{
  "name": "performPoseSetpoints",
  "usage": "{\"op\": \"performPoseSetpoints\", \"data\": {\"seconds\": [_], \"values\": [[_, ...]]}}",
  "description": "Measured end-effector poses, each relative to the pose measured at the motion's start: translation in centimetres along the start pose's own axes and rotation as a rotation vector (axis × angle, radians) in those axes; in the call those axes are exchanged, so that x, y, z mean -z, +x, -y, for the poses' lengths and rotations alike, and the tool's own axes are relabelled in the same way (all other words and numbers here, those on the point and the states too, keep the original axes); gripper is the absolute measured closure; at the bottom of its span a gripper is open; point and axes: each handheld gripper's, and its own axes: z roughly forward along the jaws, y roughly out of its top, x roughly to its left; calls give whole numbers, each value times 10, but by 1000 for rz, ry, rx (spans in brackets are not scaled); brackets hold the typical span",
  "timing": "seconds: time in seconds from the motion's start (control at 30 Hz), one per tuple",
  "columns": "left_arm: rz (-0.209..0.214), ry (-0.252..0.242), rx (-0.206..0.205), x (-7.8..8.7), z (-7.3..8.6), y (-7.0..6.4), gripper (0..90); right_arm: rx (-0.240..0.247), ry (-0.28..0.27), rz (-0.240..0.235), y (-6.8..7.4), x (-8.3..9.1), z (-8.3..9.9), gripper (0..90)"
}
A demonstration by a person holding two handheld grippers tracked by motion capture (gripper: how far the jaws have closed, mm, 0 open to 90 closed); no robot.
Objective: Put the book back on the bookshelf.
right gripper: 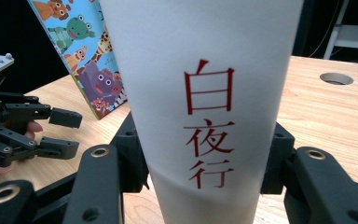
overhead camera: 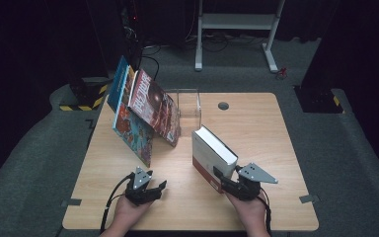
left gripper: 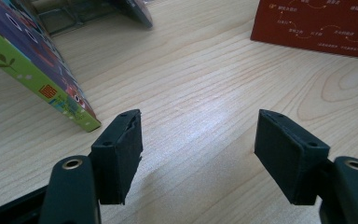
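- Tabletop (overhead camera: 256,128): pale wood with a visible grain, roughly square with rounded corners, and a round cable hole (overhead camera: 223,105) near its far edge.
- Floor (overhead camera: 39,163) around it is grey carpet; yellow-and-black striped tape (overhead camera: 86,104) marks a dark base at the far left corner, and another dark base sits off the far right corner.
- White metal frame (overhead camera: 237,24) stands beyond the tabletop against a dark, unlit background, with cables trailing across the carpet near it.
- Thick white book (overhead camera: 213,155) with a red lower cover stands upright on the near right part of the tabletop; the right gripper view shows its white spine (right gripper: 200,93) printed with red characters.
- Right gripper (overhead camera: 229,181) has its jaws clamped on the near lower end of that book, one pad on each cover.
- Left gripper (overhead camera: 150,190) sits low over the near left of the tabletop, its jaws wide apart with only bare wood between them, well apart from the white book.
- Colourful picture books (overhead camera: 138,111) lean in a tilted row at the far left, their lower edges on the wood; the nearest shows cartoon animals (right gripper: 98,79).
- Clear acrylic stand (overhead camera: 190,101) sits just beside those books, toward the middle far edge.
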Motion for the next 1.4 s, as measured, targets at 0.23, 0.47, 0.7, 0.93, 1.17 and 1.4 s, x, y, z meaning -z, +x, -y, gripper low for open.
{"op": "performPoseSetpoints", "data": {"seconds": [0.23, 0.47, 0.7, 0.93, 1.17, 1.4], "values": [[9, 5, 0, 0, 0, 1, 325, -1, 26, 12, 1, -4, -6, 481], [18, 11, 2, -1, 0, 1, 325, 18, 46, 37, 7, -3, -8, 498], [21, 22, 4, -2, -1, 1, 326, 46, 74, 55, 10, -3, -11, 528], [24, 30, -8, -2, -1, 1, 326, 25, 78, 89, 13, -4, -13, 542], [29, 32, -11, -2, -1, 1, 325, 22, 85, 103, 16, -7, -19, 543], [36, 36, -7, -3, -1, 2, 325, 26, 101, 106, 19, -12, -29, 545]]}}
